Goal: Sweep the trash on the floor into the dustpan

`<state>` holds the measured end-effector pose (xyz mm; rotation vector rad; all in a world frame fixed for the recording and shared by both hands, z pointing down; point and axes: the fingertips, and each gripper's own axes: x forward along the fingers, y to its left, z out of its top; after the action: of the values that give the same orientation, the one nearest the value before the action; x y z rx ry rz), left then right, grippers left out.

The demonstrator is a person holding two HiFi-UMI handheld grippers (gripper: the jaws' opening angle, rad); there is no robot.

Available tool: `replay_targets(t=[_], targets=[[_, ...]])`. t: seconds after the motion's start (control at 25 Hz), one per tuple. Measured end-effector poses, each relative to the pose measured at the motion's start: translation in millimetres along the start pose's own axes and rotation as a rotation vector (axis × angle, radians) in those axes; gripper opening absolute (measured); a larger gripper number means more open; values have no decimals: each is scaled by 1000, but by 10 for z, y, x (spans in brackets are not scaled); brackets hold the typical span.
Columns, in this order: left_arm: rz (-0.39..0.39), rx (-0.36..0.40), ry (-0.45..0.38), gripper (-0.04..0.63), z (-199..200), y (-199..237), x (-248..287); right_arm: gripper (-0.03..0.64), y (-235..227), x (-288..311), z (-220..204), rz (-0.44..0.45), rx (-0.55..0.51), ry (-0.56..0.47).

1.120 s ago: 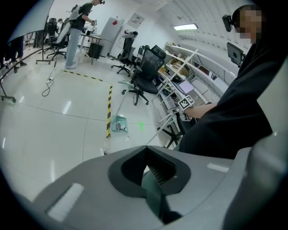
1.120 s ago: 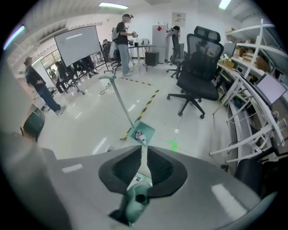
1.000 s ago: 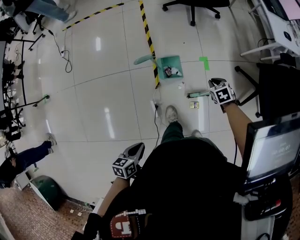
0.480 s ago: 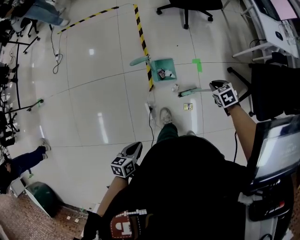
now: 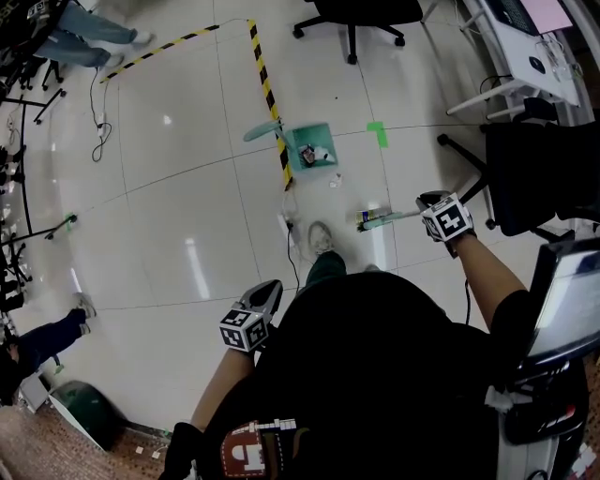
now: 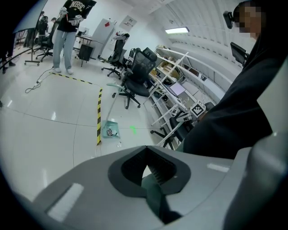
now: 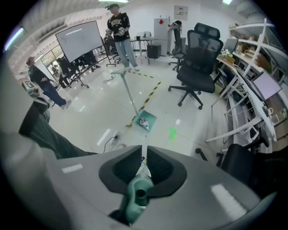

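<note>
The green dustpan (image 5: pixel 311 147) stands on the white floor beside the striped tape, with scraps inside it. Its long handle (image 7: pixel 128 92) rises upright. A small white scrap (image 5: pixel 333 180) lies just in front of it. My right gripper (image 5: pixel 427 204) is shut on the green broom handle (image 7: pixel 137 197). The broom head (image 5: pixel 377 220) rests on the floor against a small yellow and blue scrap (image 5: pixel 364 217). My left gripper (image 5: pixel 270 291) hangs by my left side, shut and holding nothing. The left gripper view shows the dustpan (image 6: pixel 110 129) far off.
Yellow and black tape (image 5: pixel 265 89) runs up the floor, and a cable (image 5: pixel 289 234) trails near my shoe (image 5: pixel 320 236). An office chair (image 5: pixel 352 19) stands beyond the dustpan. A dark chair (image 5: pixel 534 178), desks and a screen (image 5: pixel 570 300) crowd the right. People stand at the left.
The broom head has drawn back from the dustpan toward me and now sits at the yellow and blue scrap. The white scrap has stayed put. The left gripper barely moved.
</note>
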<state>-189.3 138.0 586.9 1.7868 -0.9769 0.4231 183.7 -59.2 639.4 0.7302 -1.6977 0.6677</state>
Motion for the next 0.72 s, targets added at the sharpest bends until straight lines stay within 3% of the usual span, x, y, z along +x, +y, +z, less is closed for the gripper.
replay_targets(t=[0.4,0.56,0.72], targets=[[70,-23,89,3,-200,84,-218,32,13,860,-153,-7,25,132],[101,-56,120,3,-373,184,-290,32,-135,1190,126,-57,21,102],[115,-74,141,3,-462,243,-345,28,-270,1311,490,-86,108,21]])
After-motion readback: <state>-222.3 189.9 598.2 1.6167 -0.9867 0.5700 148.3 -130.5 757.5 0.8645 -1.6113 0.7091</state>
